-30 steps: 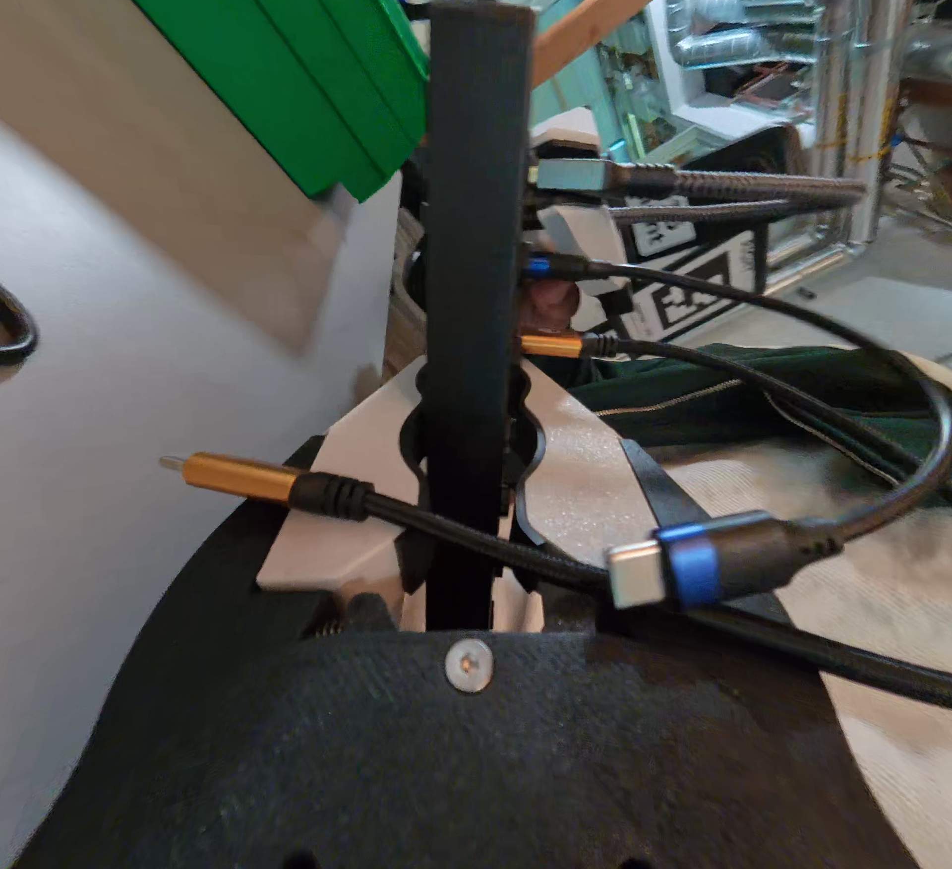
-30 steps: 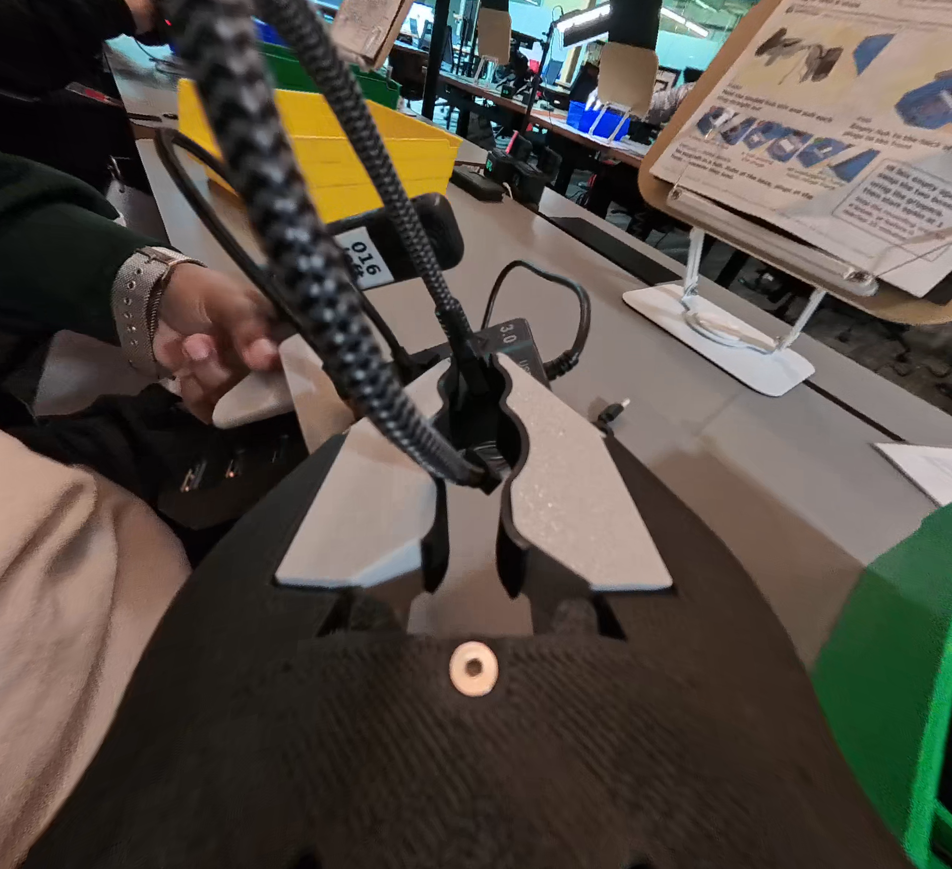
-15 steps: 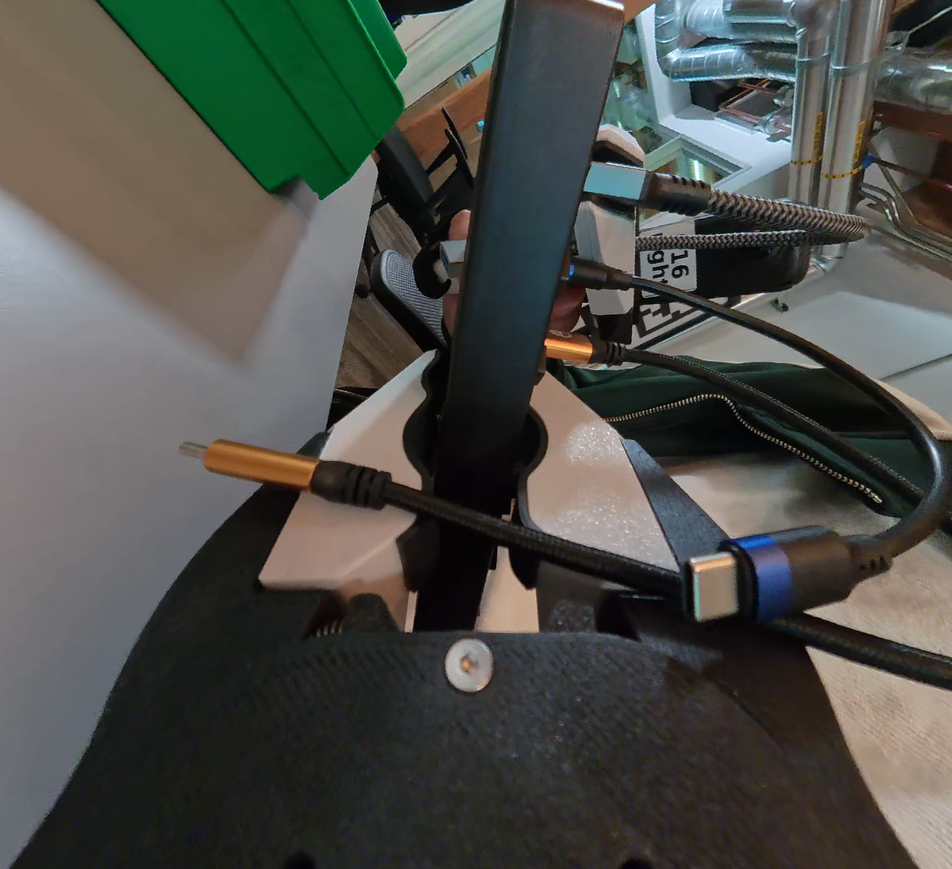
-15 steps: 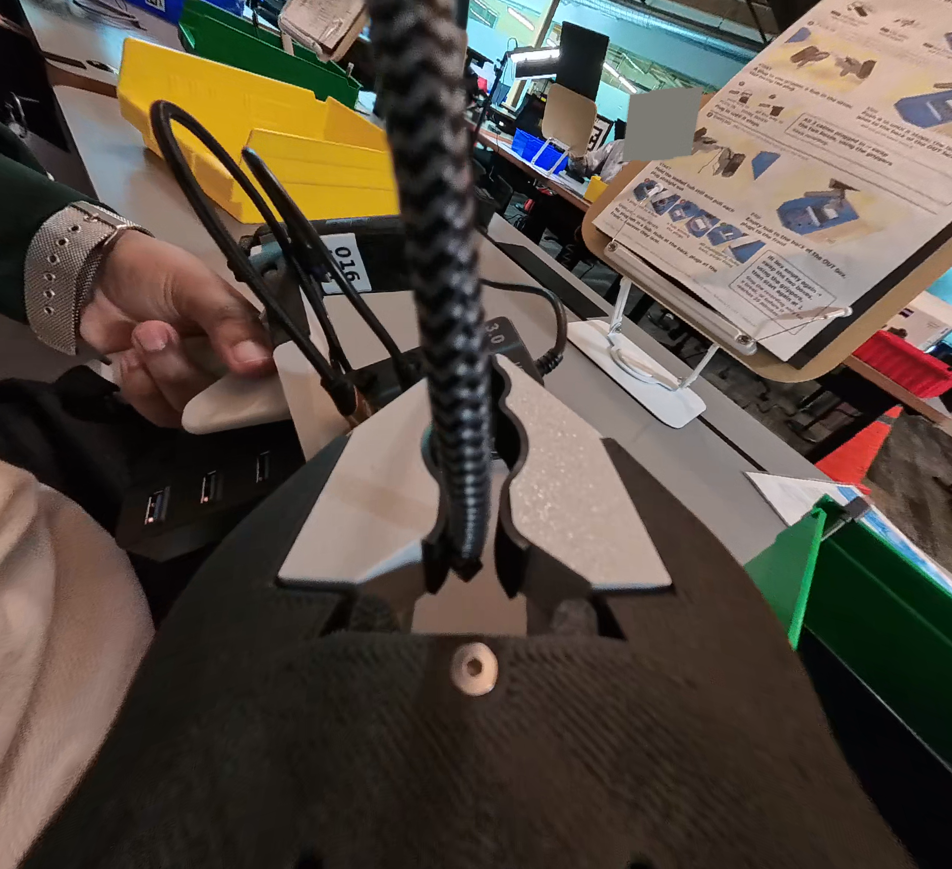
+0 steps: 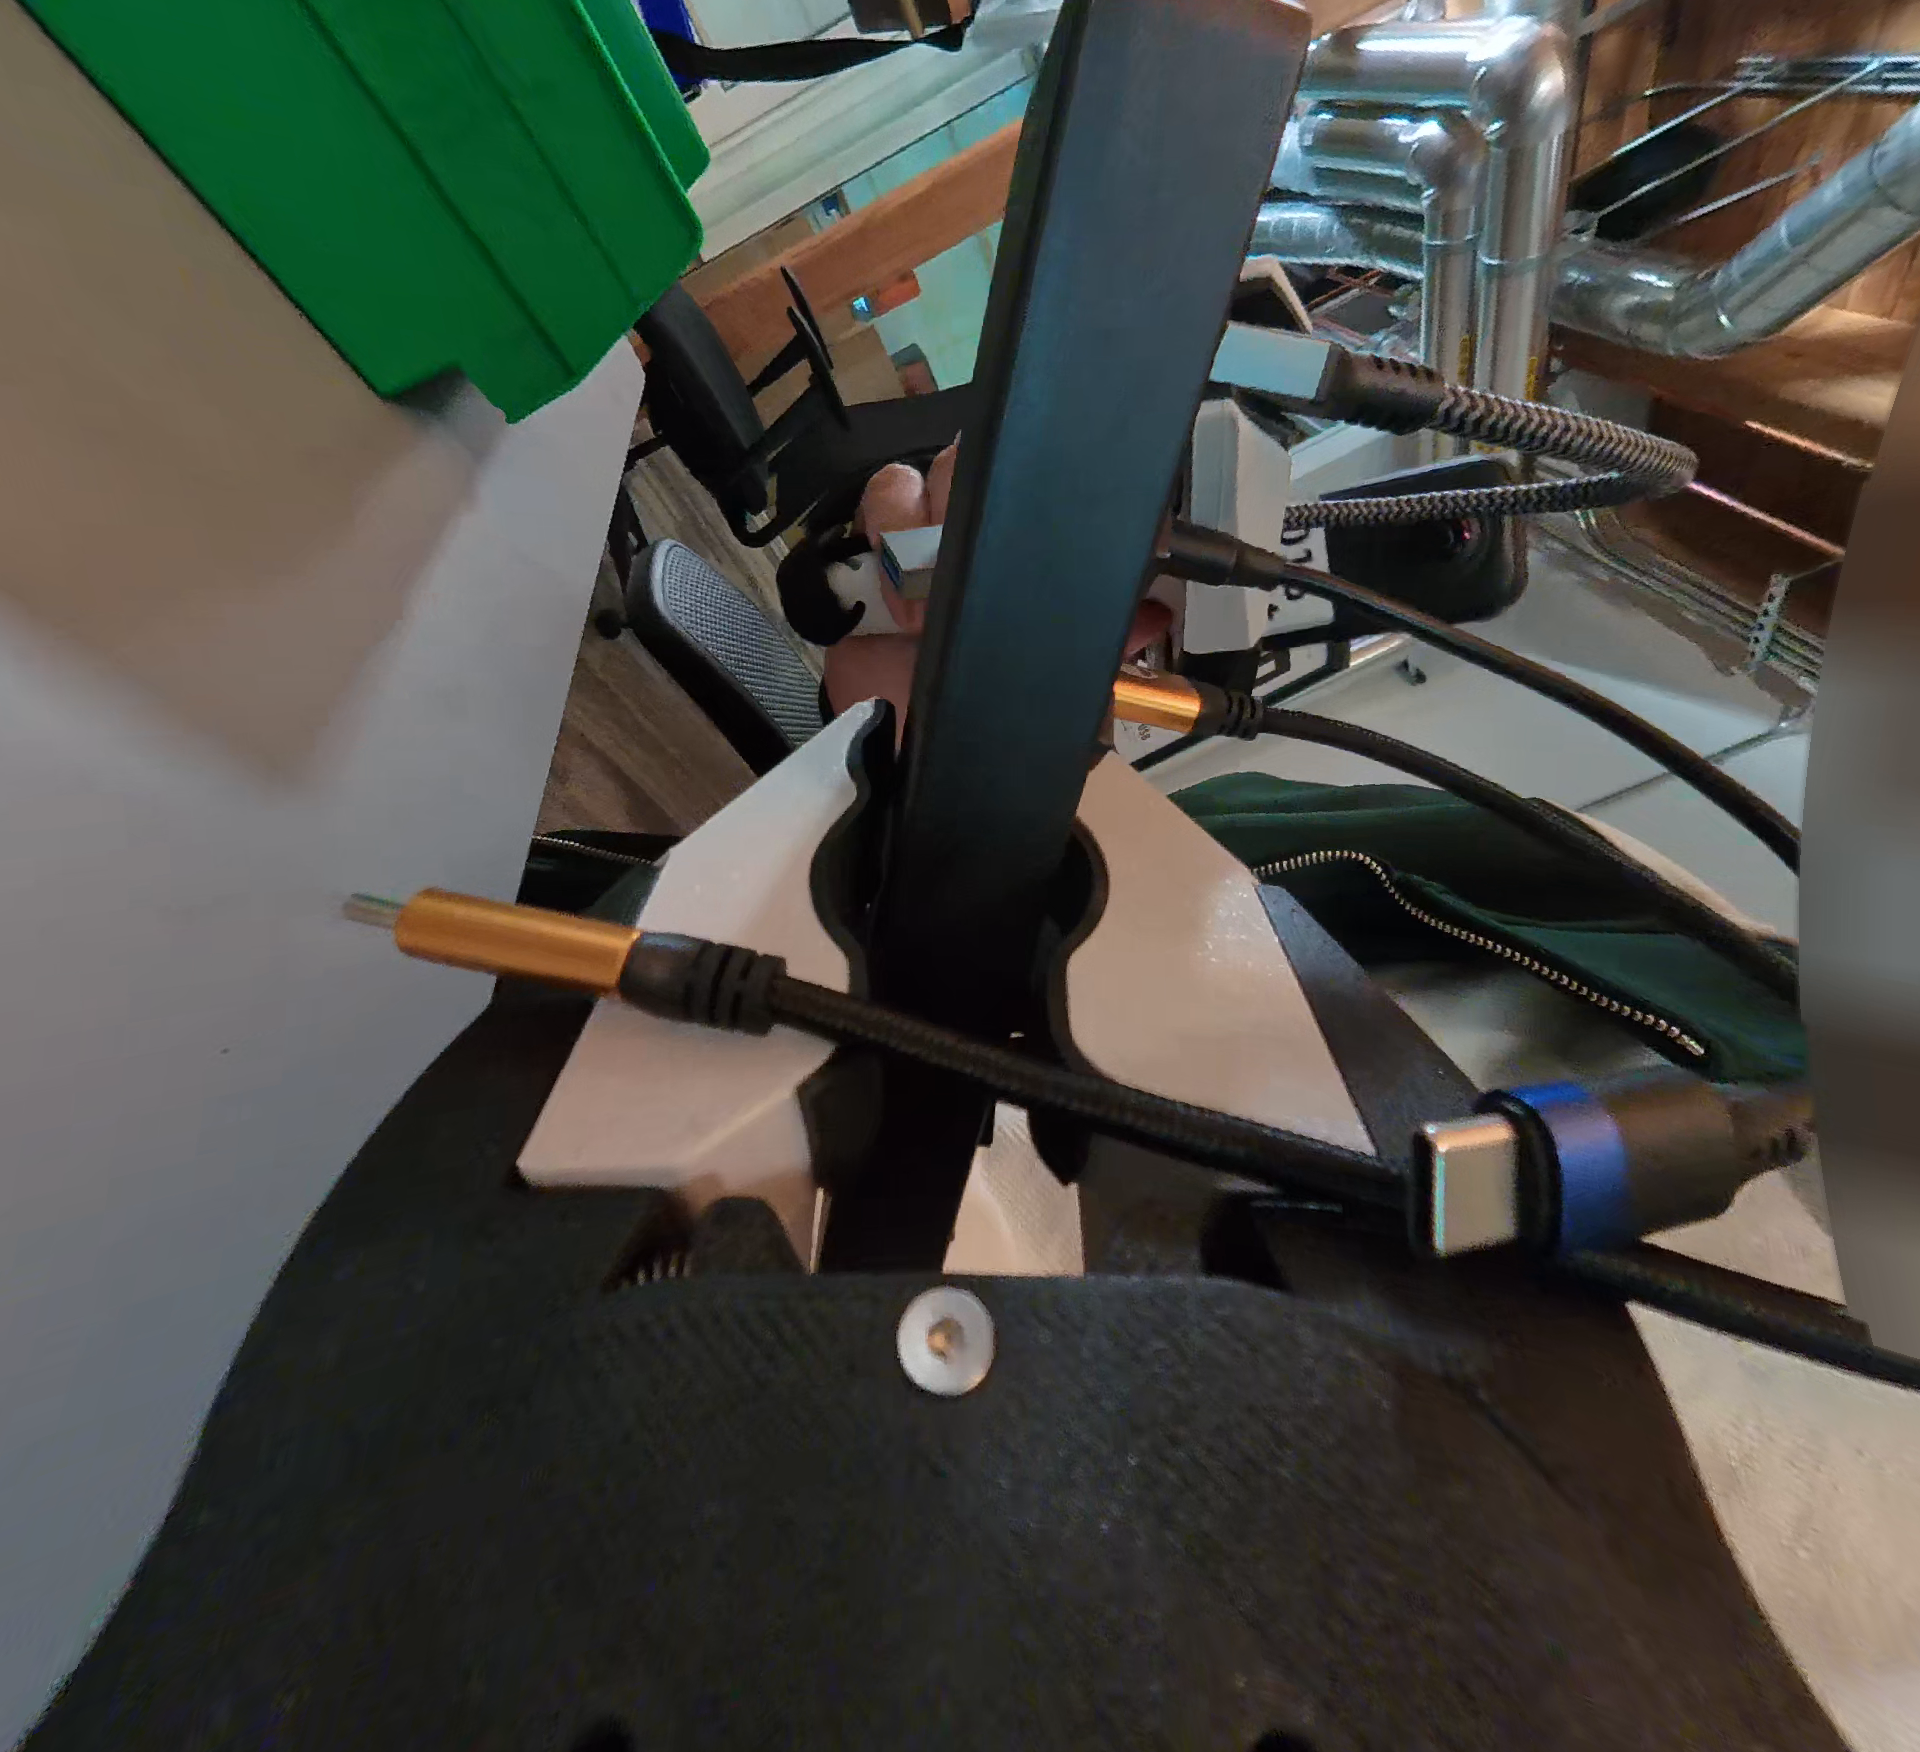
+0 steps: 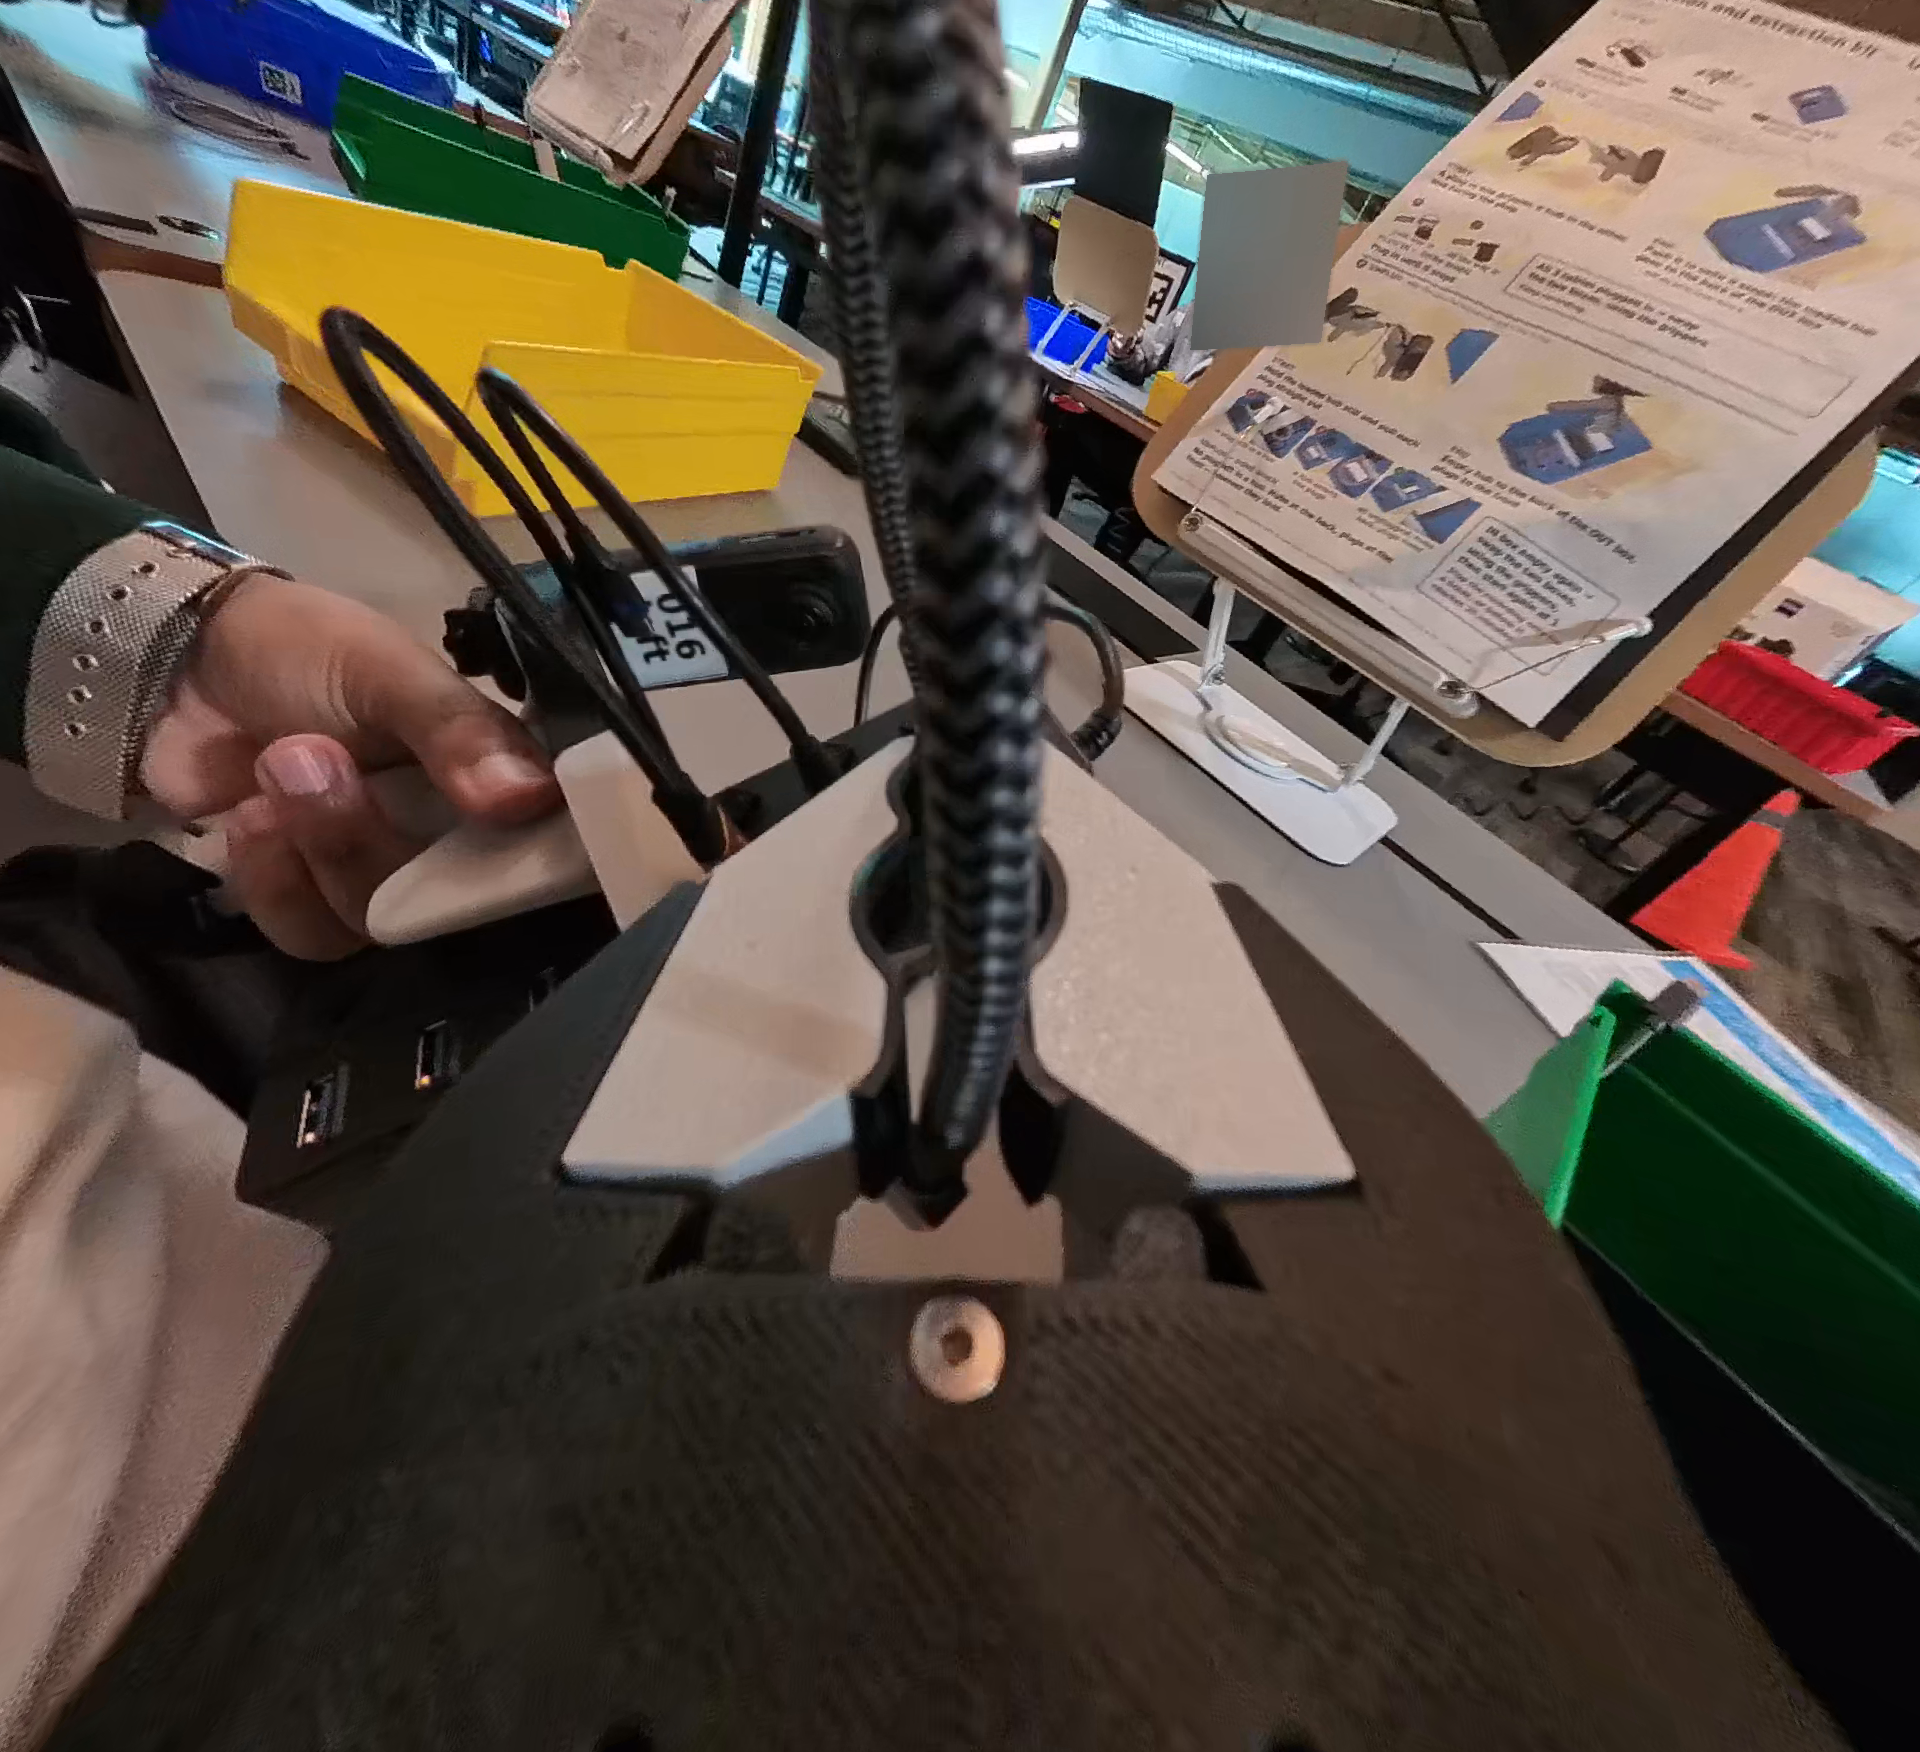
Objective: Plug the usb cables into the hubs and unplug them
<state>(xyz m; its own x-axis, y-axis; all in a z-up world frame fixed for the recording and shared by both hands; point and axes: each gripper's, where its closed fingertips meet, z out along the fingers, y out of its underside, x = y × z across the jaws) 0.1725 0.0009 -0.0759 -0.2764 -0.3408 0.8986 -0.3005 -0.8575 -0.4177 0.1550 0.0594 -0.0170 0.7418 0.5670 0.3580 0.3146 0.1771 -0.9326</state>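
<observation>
In the left wrist view my left gripper (image 5: 982,829) is shut on a black USB hub (image 5: 1101,372) that stands upright and leans right. A braided cable (image 5: 1455,414), a black cable (image 5: 1226,556) and a gold-plug cable (image 5: 1164,705) are plugged into its right side. A loose gold plug (image 5: 509,939) and a loose blue-ringed plug (image 5: 1507,1183) hang in front. In the right wrist view my right gripper (image 6: 961,829) is shut on the braided cable (image 6: 914,352), which rises straight up from its jaws. The hub (image 6: 332,1094) and the left gripper's fingers (image 6: 613,819) sit to the left.
A hand (image 6: 343,767) holds the left gripper. Yellow bins (image 6: 499,352) and green bins (image 6: 499,175) stand at the back of the grey table (image 6: 1299,913). An instruction board on a stand (image 6: 1558,372) is at the right. A green bin (image 6: 1745,1214) is close on the right, and one (image 5: 343,92) shows upper left.
The hub has tilted to the right in the left view. In the right view the braided cable has swung from the left to straight up through the jaws, and the view has lifted.
</observation>
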